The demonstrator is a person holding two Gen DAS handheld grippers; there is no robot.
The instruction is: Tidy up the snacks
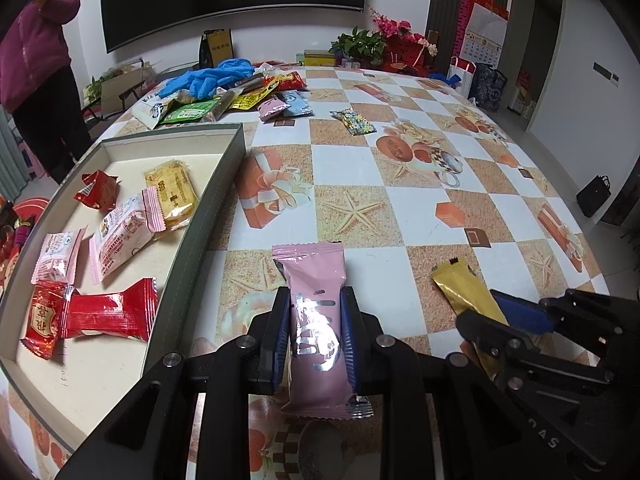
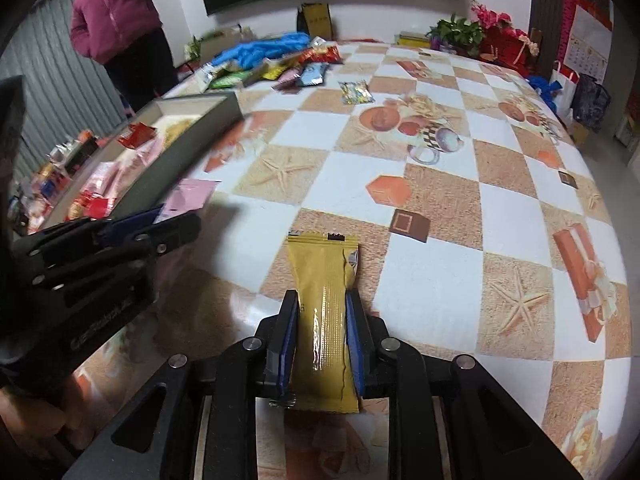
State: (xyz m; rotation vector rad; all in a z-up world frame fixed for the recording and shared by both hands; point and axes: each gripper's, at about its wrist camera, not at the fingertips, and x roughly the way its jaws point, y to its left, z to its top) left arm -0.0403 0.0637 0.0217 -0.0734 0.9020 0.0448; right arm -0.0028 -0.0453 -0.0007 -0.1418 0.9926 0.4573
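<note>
Right now my left gripper (image 1: 315, 322) is clamped on a pink foil snack packet (image 1: 314, 304), my right gripper (image 2: 322, 334) on a gold one (image 2: 325, 312). Both packets point lengthways ahead. The shallow grey cardboard tray (image 1: 208, 216) lies to the left, nearer my left hand.

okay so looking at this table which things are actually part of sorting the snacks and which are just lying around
Part of the job:
- shiny pink snack packet in the left gripper
- gold foil snack packet in the right gripper
- shallow grey cardboard box
- pile of loose wrapped snacks

Lying about:
- blue rubber gloves
- potted green plant
- wall calendar
</note>
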